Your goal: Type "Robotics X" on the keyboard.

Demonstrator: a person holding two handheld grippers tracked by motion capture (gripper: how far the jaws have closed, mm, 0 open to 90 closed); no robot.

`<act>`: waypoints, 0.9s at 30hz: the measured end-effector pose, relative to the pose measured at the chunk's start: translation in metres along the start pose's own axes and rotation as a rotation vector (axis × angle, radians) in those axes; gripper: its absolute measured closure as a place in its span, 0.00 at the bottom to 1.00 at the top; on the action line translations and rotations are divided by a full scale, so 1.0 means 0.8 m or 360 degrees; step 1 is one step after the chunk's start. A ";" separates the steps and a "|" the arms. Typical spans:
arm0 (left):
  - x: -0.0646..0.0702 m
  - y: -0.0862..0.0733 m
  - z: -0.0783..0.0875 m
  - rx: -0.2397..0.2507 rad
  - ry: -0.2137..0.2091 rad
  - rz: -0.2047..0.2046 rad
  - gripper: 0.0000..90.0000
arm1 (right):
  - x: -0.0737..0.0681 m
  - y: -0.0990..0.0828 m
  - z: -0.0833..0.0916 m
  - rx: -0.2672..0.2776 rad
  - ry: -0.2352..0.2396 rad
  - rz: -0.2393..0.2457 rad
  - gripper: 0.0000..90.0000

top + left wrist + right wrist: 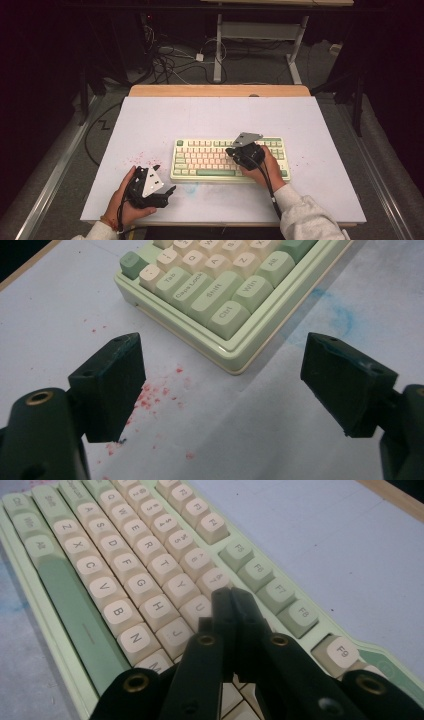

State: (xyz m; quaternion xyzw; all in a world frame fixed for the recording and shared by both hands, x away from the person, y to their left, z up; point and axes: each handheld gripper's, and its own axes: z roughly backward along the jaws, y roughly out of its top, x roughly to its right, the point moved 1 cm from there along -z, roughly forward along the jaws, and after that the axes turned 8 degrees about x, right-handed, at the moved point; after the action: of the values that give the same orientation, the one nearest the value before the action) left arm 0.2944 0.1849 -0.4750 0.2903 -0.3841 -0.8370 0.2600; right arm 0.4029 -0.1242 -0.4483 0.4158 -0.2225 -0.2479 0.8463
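Observation:
A green and cream keyboard lies in the middle of the white table mat. My right gripper hovers over its right half, held by the person's right hand. In the right gripper view that gripper is shut with nothing between its jaws, tips just above the keys near U and 7. My left gripper rests in the left hand on the mat, left of the keyboard's front left corner. In the left gripper view it stands wide open, empty, facing the corner of the keyboard.
Red specks stain the mat left of the keyboard, and a faint blue smudge lies before it. The table's wooden far edge borders the mat. Cables and a desk frame stand on the floor beyond.

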 end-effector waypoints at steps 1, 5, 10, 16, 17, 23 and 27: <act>0.000 0.000 0.000 -0.0001 0.0005 -0.0001 0.18 | 0.000 0.000 0.002 0.0017 -0.0001 -0.0009 1.00; 0.000 0.001 0.000 0.0002 0.0008 -0.0004 0.19 | 0.001 0.004 0.010 0.0052 -0.0004 -0.0011 0.98; 0.000 0.000 0.000 0.0000 0.0005 -0.0007 0.18 | -0.002 0.007 0.018 0.0091 0.0006 -0.0001 0.96; 0.000 0.000 -0.001 -0.0007 0.0000 -0.0011 0.18 | -0.006 0.010 0.024 0.0126 0.0008 0.0014 0.88; 0.000 0.000 -0.001 -0.0006 -0.0003 -0.0008 0.18 | -0.005 0.011 0.026 0.0142 0.0007 0.0008 0.85; 0.000 0.000 -0.001 -0.0008 -0.0008 -0.0011 0.19 | -0.003 0.013 0.036 0.0183 -0.0002 -0.0009 0.63; 0.000 0.000 -0.002 -0.0009 -0.0010 -0.0008 0.19 | -0.005 0.017 0.045 0.0244 -0.0006 -0.0019 0.50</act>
State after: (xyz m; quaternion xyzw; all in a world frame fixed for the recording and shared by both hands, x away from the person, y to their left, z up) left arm 0.2950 0.1840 -0.4759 0.2878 -0.3818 -0.8397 0.2576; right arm 0.3818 -0.1357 -0.4183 0.4803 -0.2400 -0.2360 0.8099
